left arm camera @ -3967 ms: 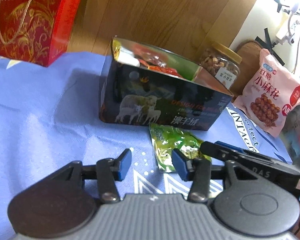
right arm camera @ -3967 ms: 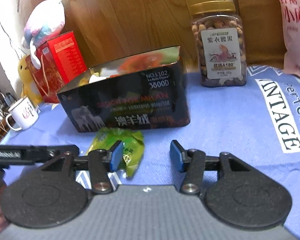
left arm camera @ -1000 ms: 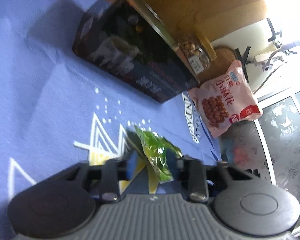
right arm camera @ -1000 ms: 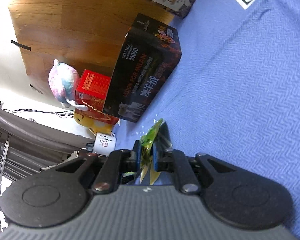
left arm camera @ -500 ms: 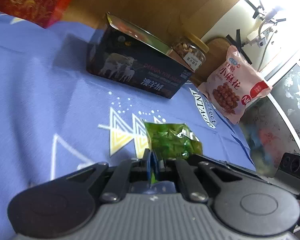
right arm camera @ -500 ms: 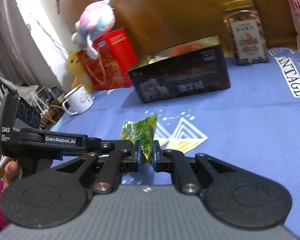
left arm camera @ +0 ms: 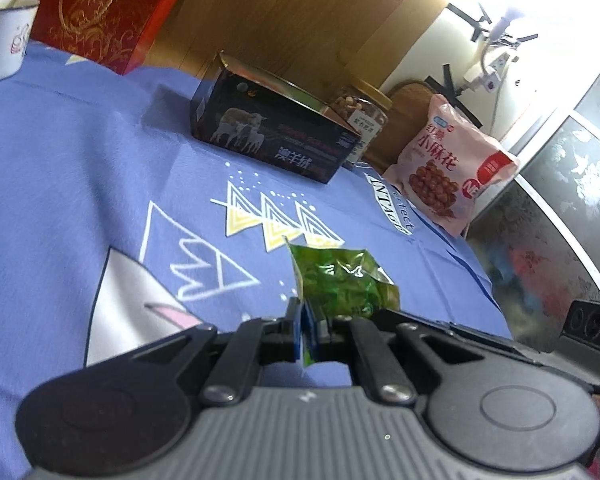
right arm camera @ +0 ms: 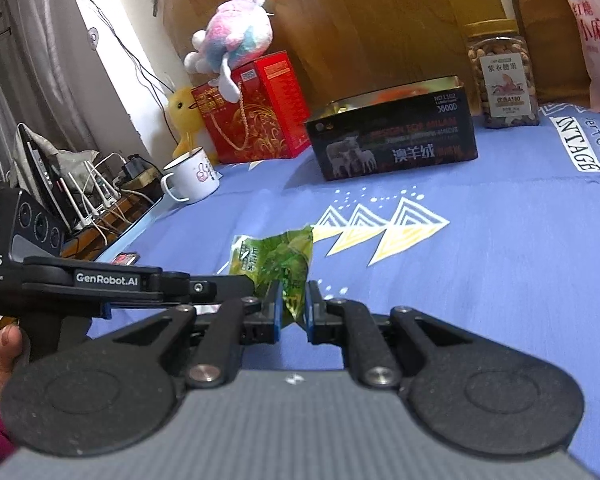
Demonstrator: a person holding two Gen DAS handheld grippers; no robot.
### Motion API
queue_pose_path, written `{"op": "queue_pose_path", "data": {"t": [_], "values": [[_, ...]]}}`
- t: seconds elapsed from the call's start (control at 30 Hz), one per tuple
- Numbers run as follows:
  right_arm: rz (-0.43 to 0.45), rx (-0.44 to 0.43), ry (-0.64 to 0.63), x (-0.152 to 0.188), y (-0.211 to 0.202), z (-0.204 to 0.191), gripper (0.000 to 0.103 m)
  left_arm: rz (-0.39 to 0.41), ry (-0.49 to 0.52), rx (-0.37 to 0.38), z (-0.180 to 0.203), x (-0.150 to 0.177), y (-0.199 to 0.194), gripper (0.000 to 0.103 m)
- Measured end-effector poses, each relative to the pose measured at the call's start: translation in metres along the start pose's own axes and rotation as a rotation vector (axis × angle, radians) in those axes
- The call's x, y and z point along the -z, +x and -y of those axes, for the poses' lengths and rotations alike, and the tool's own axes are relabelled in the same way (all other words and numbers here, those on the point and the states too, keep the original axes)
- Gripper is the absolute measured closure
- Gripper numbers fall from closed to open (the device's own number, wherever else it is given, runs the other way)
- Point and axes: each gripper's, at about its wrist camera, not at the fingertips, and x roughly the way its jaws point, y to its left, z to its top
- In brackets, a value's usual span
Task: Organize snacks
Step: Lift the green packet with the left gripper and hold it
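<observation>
Indoors, blue printed cloth point(right arm camera: 500, 272) before wood panelling point(right arm camera: 380, 20) — both grippers' fingers clenched on green snack packet point(left arm camera: 340, 284), edge-on.

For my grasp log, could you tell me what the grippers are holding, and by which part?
Both hold the green snack packet: left gripper and right gripper each pinch its near edge.
</observation>
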Motion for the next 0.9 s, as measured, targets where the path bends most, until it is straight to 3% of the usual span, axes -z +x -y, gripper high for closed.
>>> {"op": "queue_pose_path", "data": {"t": [0.5, 0.9], "values": [[0.037, 0.016, -0.049, 0.030, -0.039, -0.029, 0.089, 0.052, 0.081, 0.005, 0.027, 0.038, -0.044, 0.100], [0.045, 0.059, -0.098, 0.054, -0.048, -0.038, 0.089, 0.063, 0.141, -0.012, 0.035, 0.061, -0.048, 0.100]]}}
